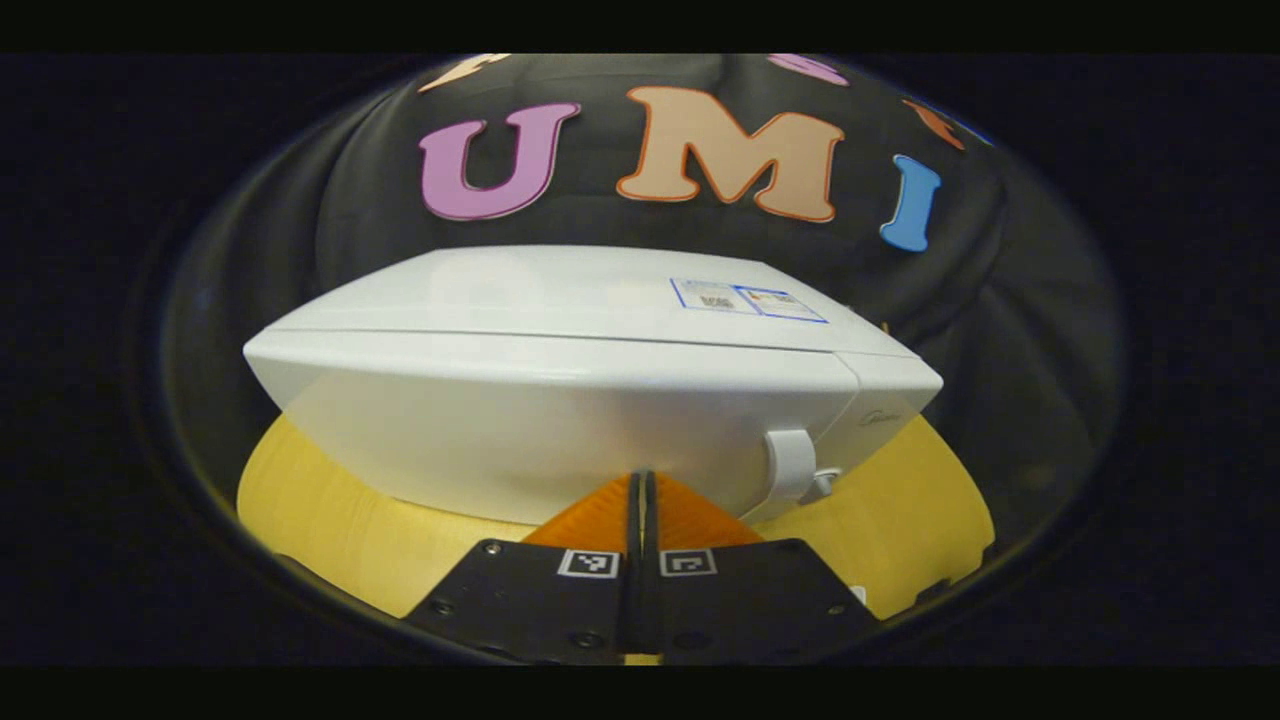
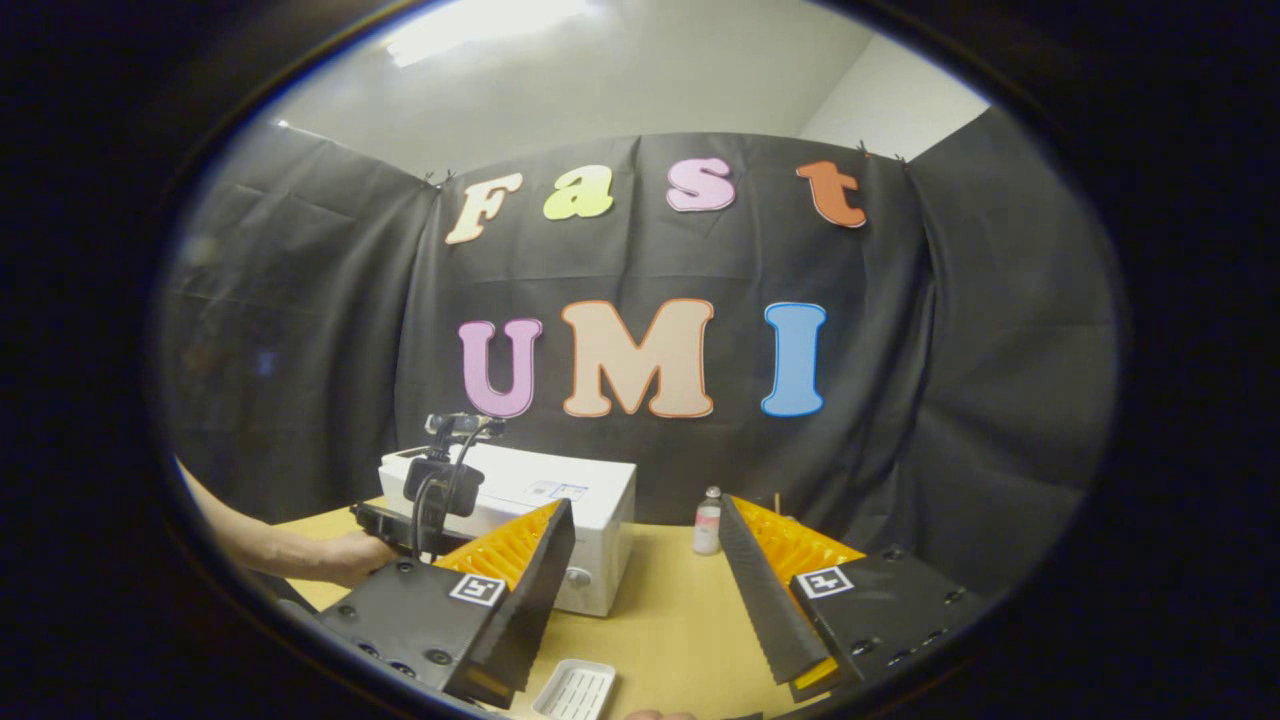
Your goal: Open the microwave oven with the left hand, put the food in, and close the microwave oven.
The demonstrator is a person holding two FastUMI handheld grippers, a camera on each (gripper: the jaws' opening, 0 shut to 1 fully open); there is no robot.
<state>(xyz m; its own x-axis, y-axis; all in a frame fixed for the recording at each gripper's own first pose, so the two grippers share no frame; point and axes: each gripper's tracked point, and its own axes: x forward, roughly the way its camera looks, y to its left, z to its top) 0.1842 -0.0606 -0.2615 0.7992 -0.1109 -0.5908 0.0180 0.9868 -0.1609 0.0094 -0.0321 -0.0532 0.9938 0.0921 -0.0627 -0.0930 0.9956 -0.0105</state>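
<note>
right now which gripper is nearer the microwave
Left. The left gripper, jaws closed, sits right up against the front of the microwave. The right gripper, jaws open, hangs farther back over the table.

The right gripper [image 2: 645, 590] hangs above the wooden worktop [image 2: 670, 620] with its fingers [image 2: 530, 590] spread wide. Beyond them stands a white microwave oven [image 2: 590, 510], with a small bottle [image 2: 707, 522] to its right. A hand [image 2: 350, 558] holds the left gripper [image 2: 440, 490] beside the oven, and a white tray [image 2: 575, 690] lies near

Black cloth wall [image 2: 300, 330], wooden table [image 2: 680, 610]
</note>
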